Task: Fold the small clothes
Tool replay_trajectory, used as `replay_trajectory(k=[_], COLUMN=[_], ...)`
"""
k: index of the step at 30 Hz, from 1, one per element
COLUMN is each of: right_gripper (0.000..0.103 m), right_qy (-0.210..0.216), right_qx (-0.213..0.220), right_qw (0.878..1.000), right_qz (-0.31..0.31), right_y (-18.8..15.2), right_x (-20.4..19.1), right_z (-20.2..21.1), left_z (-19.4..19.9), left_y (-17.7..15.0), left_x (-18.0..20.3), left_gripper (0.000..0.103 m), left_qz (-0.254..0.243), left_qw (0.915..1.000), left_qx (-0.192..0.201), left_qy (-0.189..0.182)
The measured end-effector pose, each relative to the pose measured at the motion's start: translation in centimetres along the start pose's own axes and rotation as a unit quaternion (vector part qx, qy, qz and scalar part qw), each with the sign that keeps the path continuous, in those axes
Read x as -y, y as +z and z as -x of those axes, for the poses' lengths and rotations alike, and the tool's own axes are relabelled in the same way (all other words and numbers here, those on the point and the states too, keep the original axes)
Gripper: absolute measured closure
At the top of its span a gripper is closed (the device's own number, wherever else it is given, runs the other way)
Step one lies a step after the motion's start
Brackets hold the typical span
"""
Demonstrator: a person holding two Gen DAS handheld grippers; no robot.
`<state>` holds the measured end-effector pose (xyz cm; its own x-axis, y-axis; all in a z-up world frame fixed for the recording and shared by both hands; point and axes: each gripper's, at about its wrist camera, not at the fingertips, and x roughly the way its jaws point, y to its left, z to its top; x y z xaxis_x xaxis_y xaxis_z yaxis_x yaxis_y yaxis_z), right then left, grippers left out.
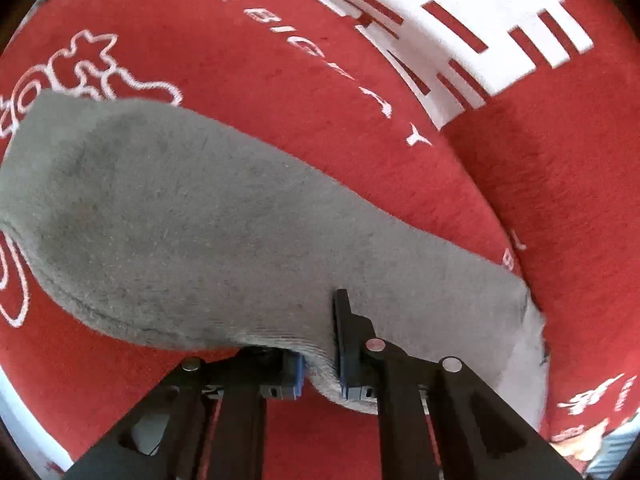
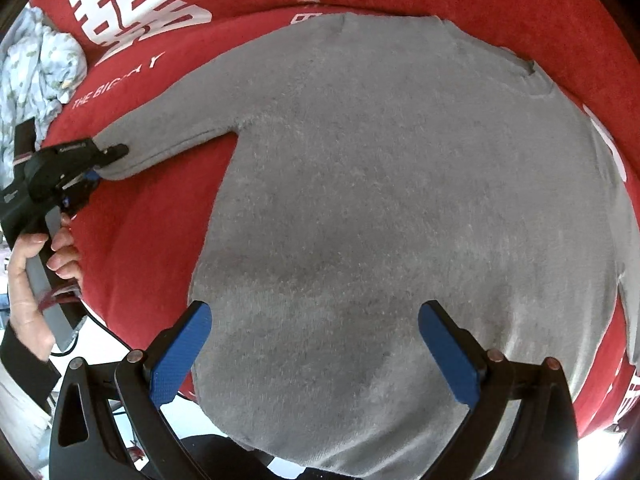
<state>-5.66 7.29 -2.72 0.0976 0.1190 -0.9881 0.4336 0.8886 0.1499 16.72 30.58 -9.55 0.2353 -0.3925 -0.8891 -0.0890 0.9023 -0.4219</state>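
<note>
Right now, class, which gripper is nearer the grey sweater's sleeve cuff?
Left. The left gripper is shut on the sleeve cuff; the right gripper hangs open over the sweater's body, away from it.

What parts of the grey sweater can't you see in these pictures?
- Sleeve cuff: left wrist view, tucked between the left gripper pads.
- Other sleeve: right wrist view, cut off by the picture's edge.
- Bottom hem of the grey sweater: right wrist view, behind the open right gripper.
- Print on the red cover: both views, under the sweater.

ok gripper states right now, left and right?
Left gripper: closed on the cuff of the grey sweater sleeve.
Right gripper: open, holding nothing, above the sweater's lower body.
</note>
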Motion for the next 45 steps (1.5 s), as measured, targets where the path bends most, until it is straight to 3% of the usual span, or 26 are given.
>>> replay_trajectory(k=[4, 7, 11, 15, 17, 22, 26, 28, 30, 32, 33, 34, 37, 39, 42, 45], right_gripper=[0.000, 0.000, 0.000, 0.000, 0.000, 0.000, 0.000, 0.000, 0.000, 0.000, 0.000, 0.000, 0.000, 0.000, 0.000, 0.000], right_qy=[0.000, 0.001, 0.004, 0.011, 0.012, -0.004, -0.007, -0.009, -0.009, -0.009, -0.009, -0.008, -0.014, -0.013, -0.009, -0.020], right_qx=[0.005, 0.011, 0.030, 0.043, 0.051, 0.065, 0.052, 0.045, 0.040, 0.038, 0.038, 0.039, 0.056, 0.075, 0.103, 0.127], right_qw=[1.000, 0.999, 0.998, 0.993, 0.990, 0.980, 0.971, 0.967, 0.965, 0.965, 0.966, 0.968, 0.977, 0.984, 0.992, 0.992], right_qz=[-0.017, -0.033, -0.059, -0.109, -0.133, -0.187, -0.235, -0.252, -0.260, -0.261, -0.257, -0.250, -0.205, -0.162, -0.079, 0.009], right_y=[-0.9, -1.8, -2.9, -4.2, -4.9, -6.4, -7.7, -8.3, -8.5, -8.4, -7.7, -7.0, -5.2, -3.2, 0.4, 3.6], right_x=[1.2, 2.2, 4.3, 8.2, 10.9, 18.6, 24.0, 26.3, 27.9, 29.1, 29.0, 28.9, 28.2, 26.7, 22.5, 17.0], right_z=[0.9, 1.7, 3.3, 4.7, 5.6, 7.6, 7.3, 7.0, 6.7, 6.6, 6.4, 6.5, 7.2, 7.8, 8.0, 7.3], left_z=[2.4, 4.6, 6.8, 7.4, 6.5, 1.9, -3.3, -5.2, -6.8, -7.1, -6.8, -5.5, -2.8, -0.9, 0.7, 0.6], left_y=[-0.1, -0.4, -1.5, -5.2, -8.1, -15.4, -21.4, -23.1, -24.2, -24.4, -24.3, -23.9, -22.9, -21.0, -18.2, -16.1], left_x=[2.4, 6.4, 13.5, 21.6, 25.9, 34.2, 37.6, 37.5, 36.9, 35.6, 35.1, 34.3, 32.4, 30.2, 26.5, 23.2], left_gripper=[0.090, 0.090, 0.090, 0.090, 0.090, 0.090, 0.089, 0.089, 0.088, 0.061, 0.028, 0.015, 0.015, 0.015, 0.015, 0.015], left_qz=[-0.073, -0.154, -0.258, -0.351, -0.391, -0.458, -0.505, -0.514, -0.513, -0.506, -0.503, -0.496, -0.487, -0.463, -0.425, -0.402], left_qw=[0.9963, 0.9845, 0.9591, 0.9276, 0.9125, 0.8847, 0.8621, 0.8566, 0.8551, 0.8571, 0.8595, 0.8648, 0.8706, 0.8818, 0.8957, 0.8992], left_qx=[0.039, 0.077, 0.117, 0.122, 0.108, 0.051, -0.007, -0.039, -0.076, -0.093, -0.088, -0.068, -0.041, -0.018, 0.002, -0.002], left_qy=[0.022, 0.031, 0.010, -0.034, -0.054, -0.074, -0.041, -0.019, 0.003, 0.022, 0.028, 0.036, 0.054, 0.086, 0.131, 0.172])
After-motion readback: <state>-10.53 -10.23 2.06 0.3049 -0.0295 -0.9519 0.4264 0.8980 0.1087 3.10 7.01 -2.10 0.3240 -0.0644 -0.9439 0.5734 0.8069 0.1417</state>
